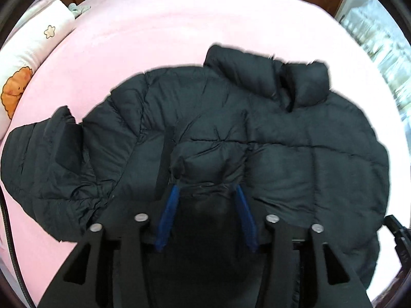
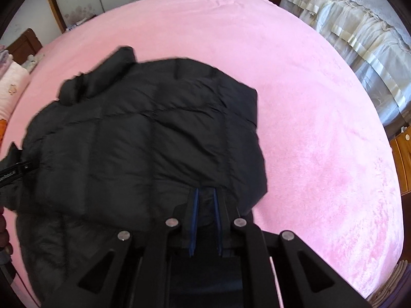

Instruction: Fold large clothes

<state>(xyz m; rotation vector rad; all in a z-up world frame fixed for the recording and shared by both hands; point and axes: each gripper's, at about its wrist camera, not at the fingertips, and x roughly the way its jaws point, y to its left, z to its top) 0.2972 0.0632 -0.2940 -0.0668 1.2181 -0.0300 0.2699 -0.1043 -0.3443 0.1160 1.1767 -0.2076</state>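
A black puffer jacket lies spread on the pink bed, its collar at the far side and one sleeve out to the left. My left gripper points down at the jacket's near part, open, with a bunched puff of fabric standing between its blue pads. In the right wrist view the same jacket fills the left half. My right gripper is shut on the jacket's near edge, its blue pads almost together with dark fabric pinched between them.
A pillow with cartoon prints lies at the bed's left edge. Pale curtains and wooden furniture stand to the right of the pink bed. A person's hand and part of the other gripper's body show at the left rim.
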